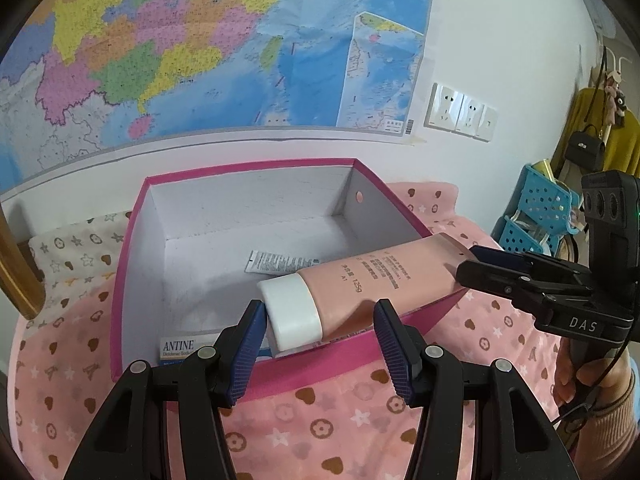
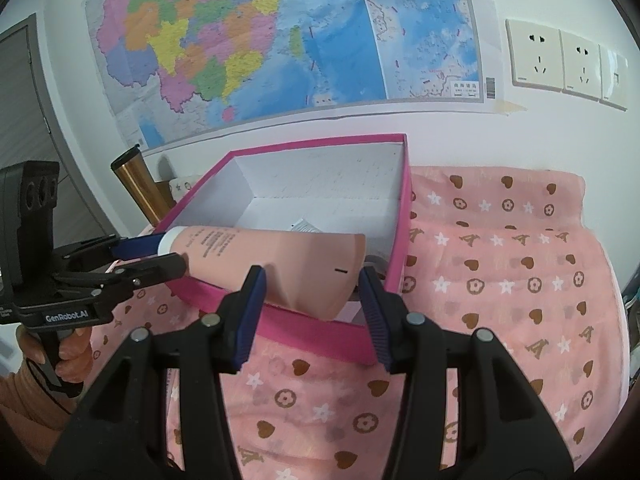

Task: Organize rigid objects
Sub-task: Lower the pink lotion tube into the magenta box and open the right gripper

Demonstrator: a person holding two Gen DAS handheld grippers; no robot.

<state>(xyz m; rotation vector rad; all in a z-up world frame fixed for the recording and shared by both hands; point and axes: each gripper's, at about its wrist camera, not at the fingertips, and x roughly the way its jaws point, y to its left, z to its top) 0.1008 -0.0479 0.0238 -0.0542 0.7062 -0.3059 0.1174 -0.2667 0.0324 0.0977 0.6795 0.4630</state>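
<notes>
Both grippers [image 1: 320, 340] [image 2: 310, 308] clamp the pink tube [image 1: 372, 280] above the box [image 1: 132, 280] holding packets [image 1: 276, 263].

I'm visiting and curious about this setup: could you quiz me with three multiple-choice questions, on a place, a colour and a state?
1. Where is the pink tube?
A. In a blue basket
B. Held over the pink box
C. On the floor

2. What colour is the tube's cap?
A. White
B. Green
C. Black

3. The pink box is:
A. Closed with a lid
B. Open on top
C. Upside down

Answers:
1. B, the left gripper and right gripper hold its ends above the rim.
2. A, the cap shows white.
3. B, its white inside shows.
</notes>
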